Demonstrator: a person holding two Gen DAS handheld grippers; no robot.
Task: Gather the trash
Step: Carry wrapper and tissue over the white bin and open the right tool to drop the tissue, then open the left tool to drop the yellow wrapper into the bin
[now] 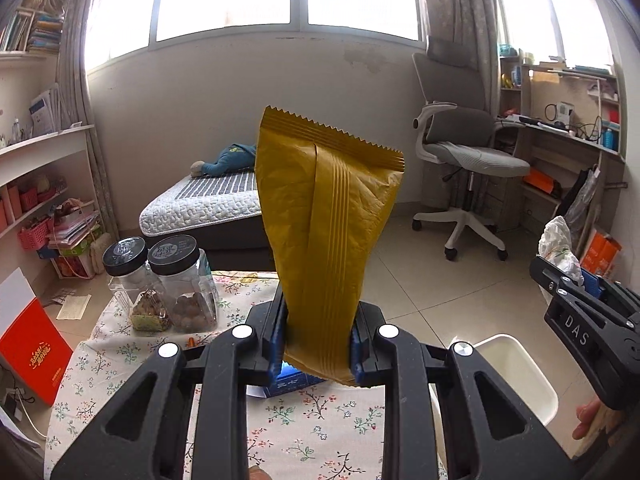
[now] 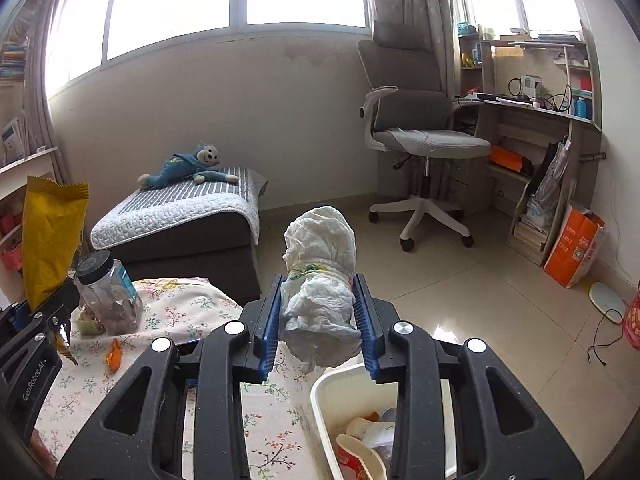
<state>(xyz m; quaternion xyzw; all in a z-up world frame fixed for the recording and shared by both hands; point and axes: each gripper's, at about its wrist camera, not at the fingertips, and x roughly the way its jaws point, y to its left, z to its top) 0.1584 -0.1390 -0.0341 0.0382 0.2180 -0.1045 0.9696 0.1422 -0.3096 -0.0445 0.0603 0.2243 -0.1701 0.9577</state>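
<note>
My left gripper [image 1: 318, 340] is shut on a yellow snack wrapper [image 1: 328, 216] that stands upright above the flowered table [image 1: 312, 432]. The wrapper also shows at the left of the right wrist view [image 2: 50, 236]. My right gripper [image 2: 318, 320] is shut on a crumpled white tissue wad [image 2: 320, 276], held above the white trash bin [image 2: 320, 396] beside the table. The bin holds several scraps. The right gripper and its tissue also show at the right of the left wrist view [image 1: 560, 248], above the bin [image 1: 516, 364].
Two clear jars with black lids [image 1: 176, 280] stand at the table's far left. An orange scrap [image 2: 114, 354] lies on the cloth near one jar [image 2: 110, 288]. A blue box [image 1: 288, 384] lies under the left gripper. A red box [image 1: 32, 352], a bed [image 2: 180, 216] and an office chair [image 2: 416, 136] surround the table.
</note>
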